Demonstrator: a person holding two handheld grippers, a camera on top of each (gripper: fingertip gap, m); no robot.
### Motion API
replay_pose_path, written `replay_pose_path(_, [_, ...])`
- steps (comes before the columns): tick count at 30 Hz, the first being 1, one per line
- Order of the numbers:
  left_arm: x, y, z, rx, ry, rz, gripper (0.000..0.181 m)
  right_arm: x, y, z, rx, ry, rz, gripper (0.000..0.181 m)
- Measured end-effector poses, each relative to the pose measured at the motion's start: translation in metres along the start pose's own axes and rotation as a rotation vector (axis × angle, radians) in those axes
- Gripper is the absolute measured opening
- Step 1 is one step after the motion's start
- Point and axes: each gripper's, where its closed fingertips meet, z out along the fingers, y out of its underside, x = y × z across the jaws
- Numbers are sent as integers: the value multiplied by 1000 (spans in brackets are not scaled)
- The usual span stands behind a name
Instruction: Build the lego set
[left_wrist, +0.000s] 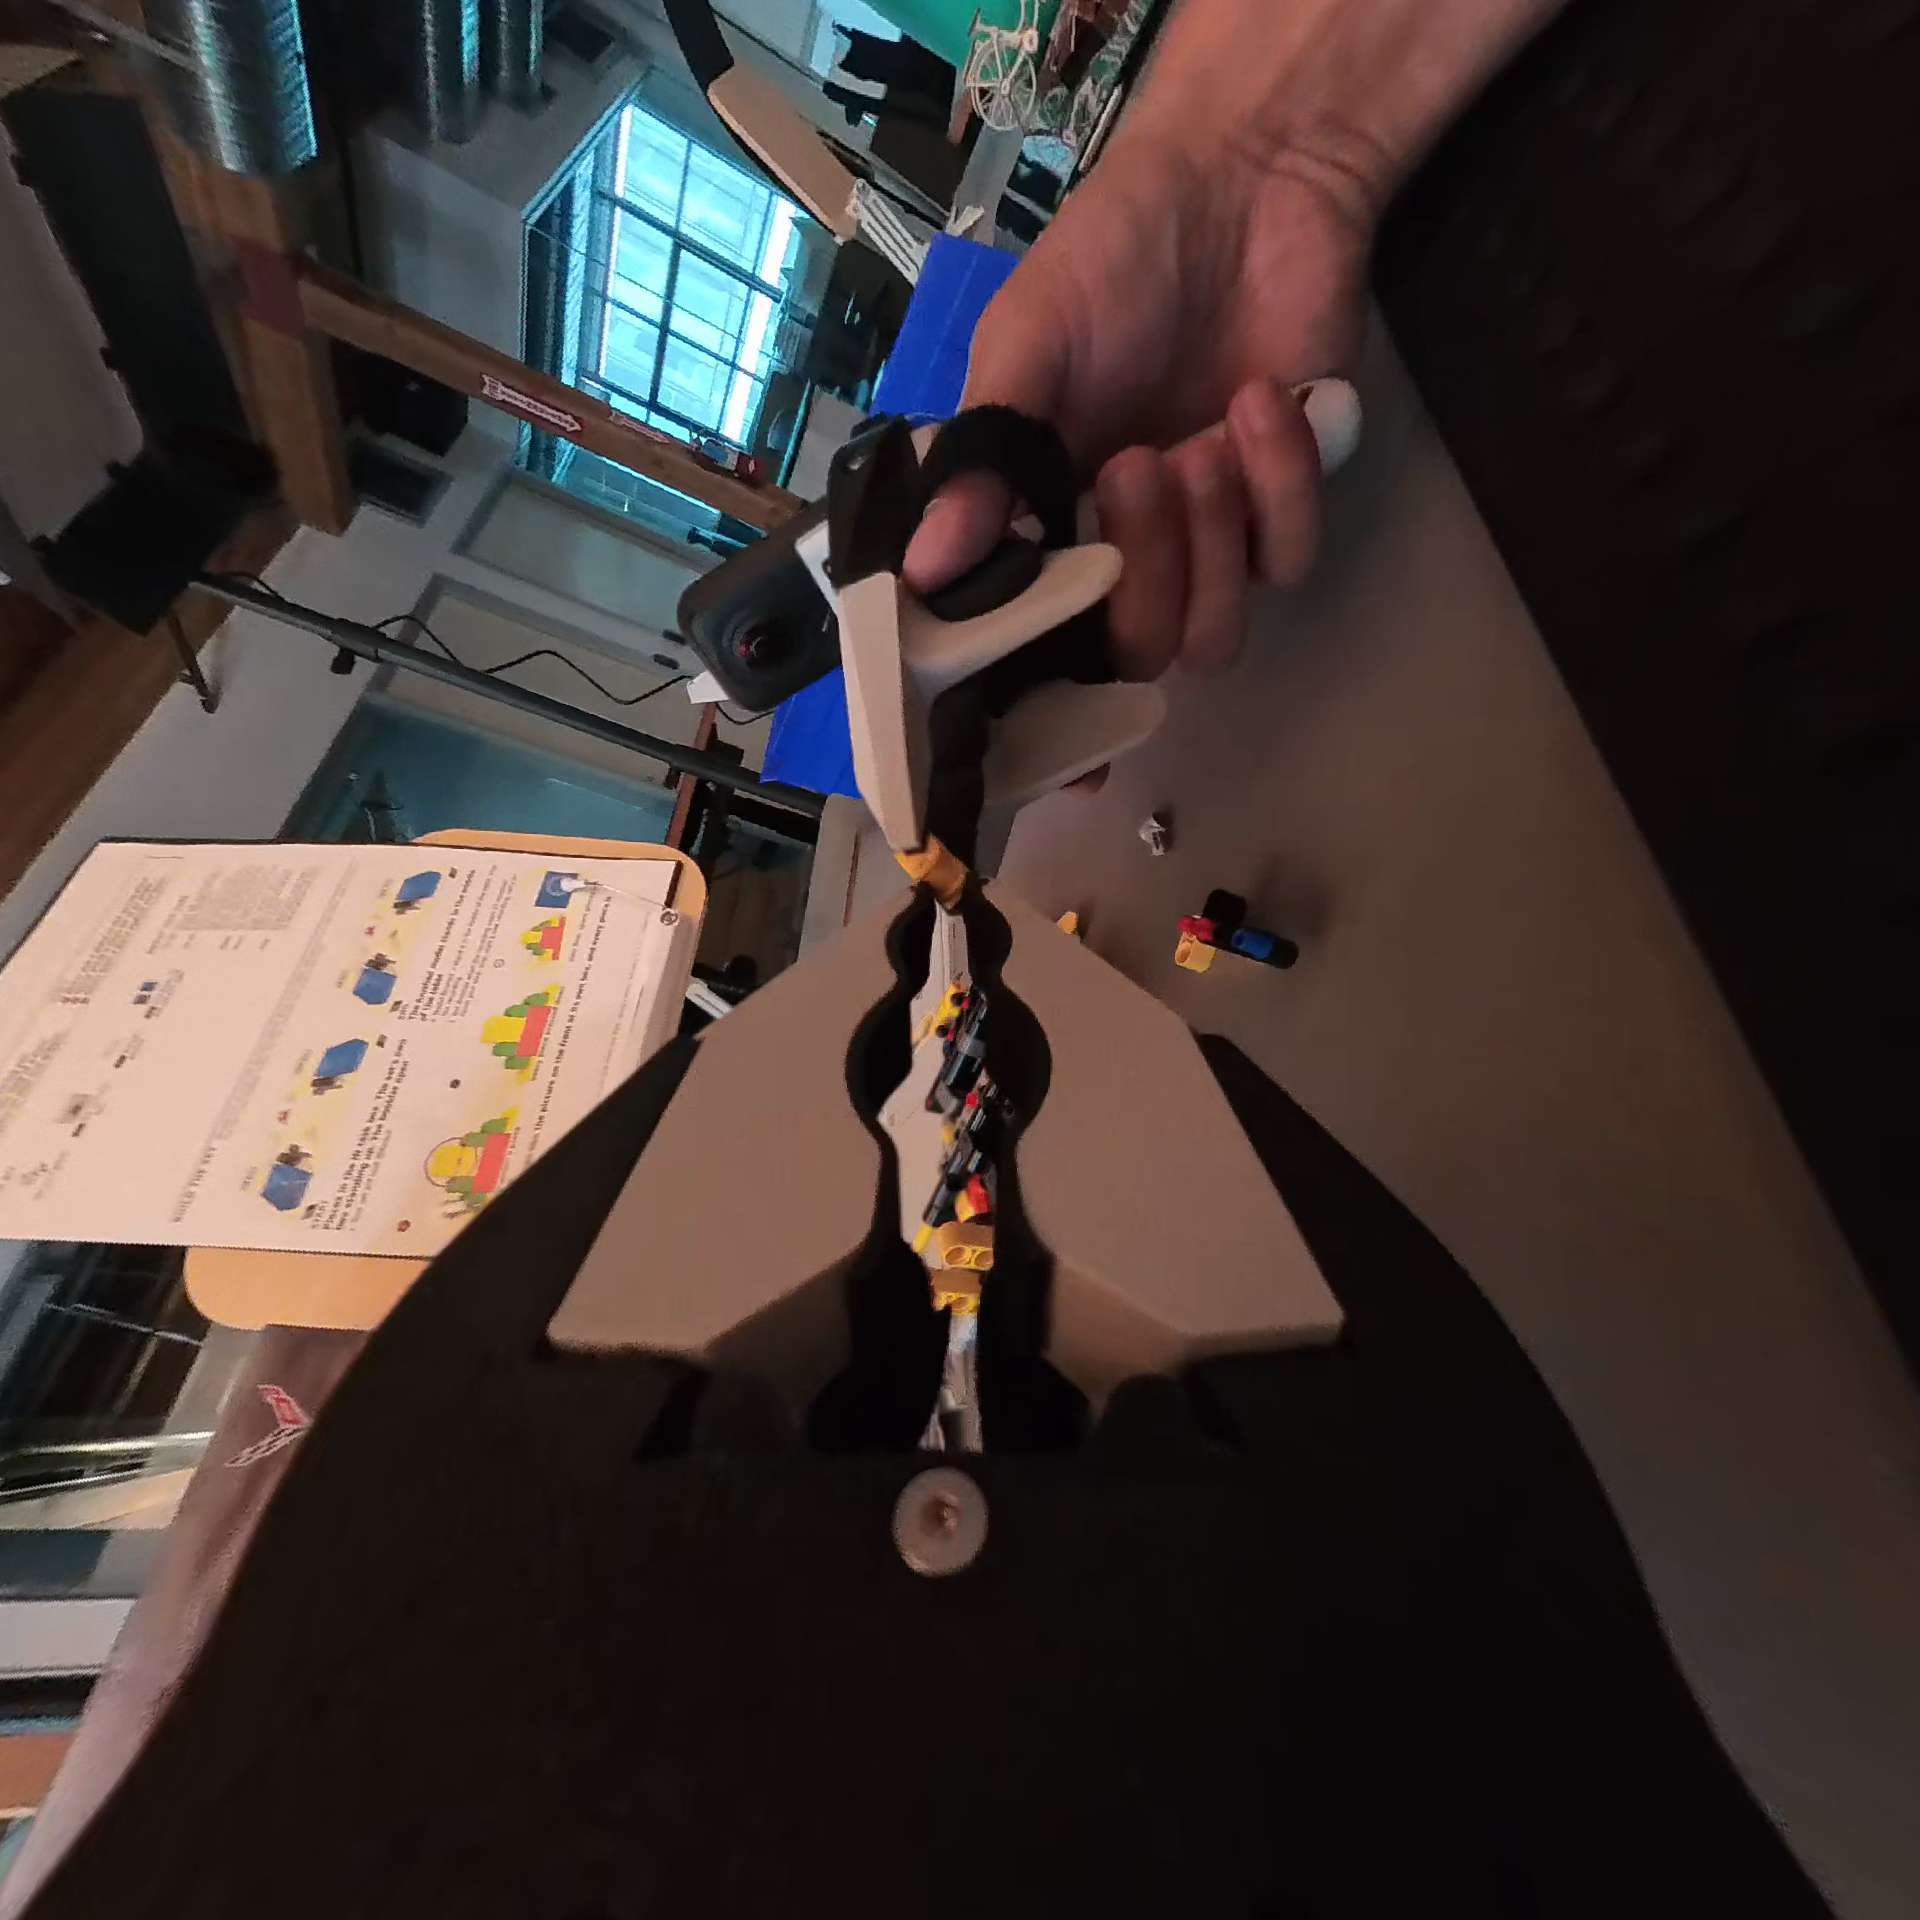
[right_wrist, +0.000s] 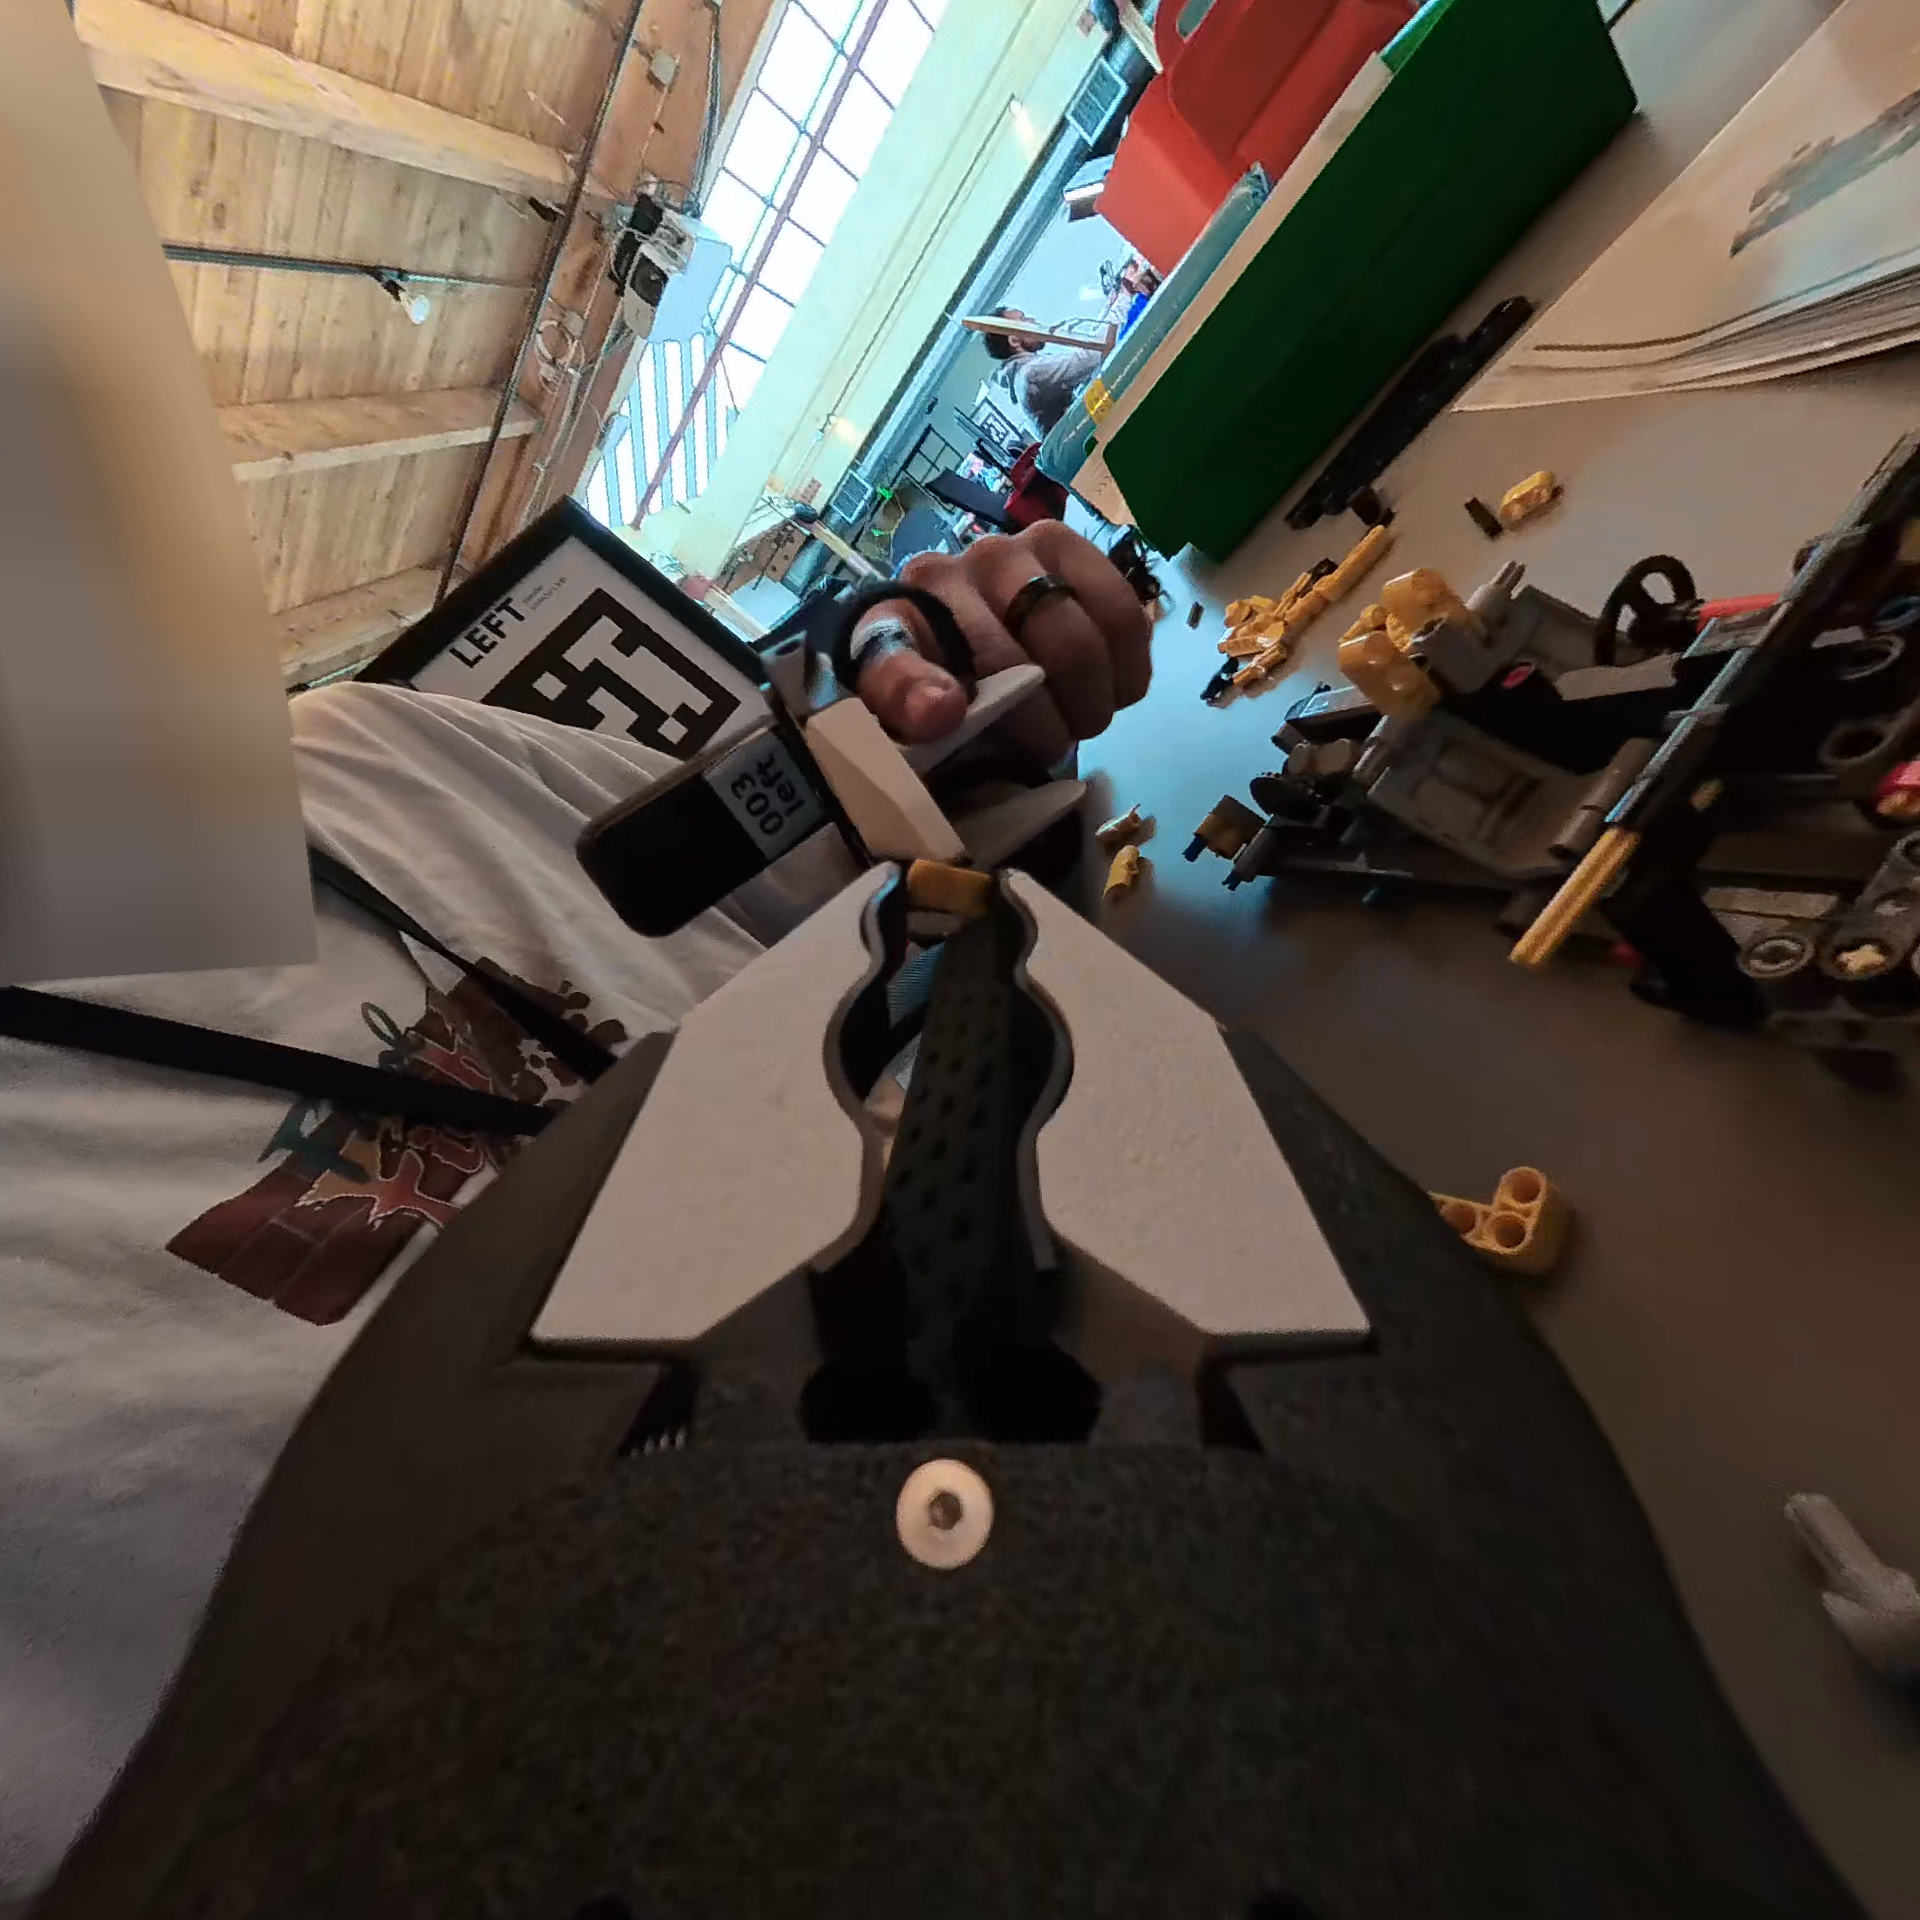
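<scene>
- The instruction sheet (left_wrist: 332, 1039) stands propped on a board, far to the left of the small yellow piece (left_wrist: 935, 864) in the left wrist view.
- The small yellow piece is held up in the air, above the grey table (left_wrist: 1455, 1039), where the tips of both tools meet.
- The left gripper (left_wrist: 940, 902) has its fingers drawn nearly together, with only a thin slit between them, and the tips look closed on the near end of the small yellow piece.
- The right gripper (right_wrist: 951, 883), seen in its own view, is likewise almost closed, and its tips sit on the same small yellow piece (right_wrist: 948, 885) from the opposite side.
- A hand (right_wrist: 1018, 644) wraps each tool's handle; the one holding the left tool sits just behind the small yellow piece in the right wrist view.
- To the right of the small yellow piece, loose yellow parts (right_wrist: 1288, 613) lie scattered on the table, and beyond them the partly built grey and black model (right_wrist: 1621, 748) stands.
- A yellow L-shaped connector (right_wrist: 1507, 1231) lies alone, below and to the right.
- The step in hand seems to be a handover or re-grip of one small part between the tools, before it goes onto the model.
- Next, I judge that one tool must loosen while the other keeps firm hold, then the part must be turned to line up with its hole in the model.
</scene>
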Motion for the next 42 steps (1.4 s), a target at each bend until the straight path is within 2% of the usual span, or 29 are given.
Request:
replay_pose_path(4, [0,2,2,-20,-6,-11,6,2,0,-1,-1,21,-8,14])
replay_pose_path(8, [-14,5,5,-28,-43,-212,8,0,-14,-3,85,22,-21,14])
replay_pose_path(11, [-23,3,4,21,-48,-356,8,-3,-22,-1,142,13,-35,14])
replay_pose_path(22, [-29,-3,-1,114,4,-544,8,-7,-23,5,167,-31,-9,14])
replay_pose_path(35, [-23,5,4,43,-13,-466,12,-4,-19,7,147,-18,-9,14])
replay_pose_path(42, [-23,1,3,59,-12,-450,9,-3,-18,7,141,-19,-2,14])
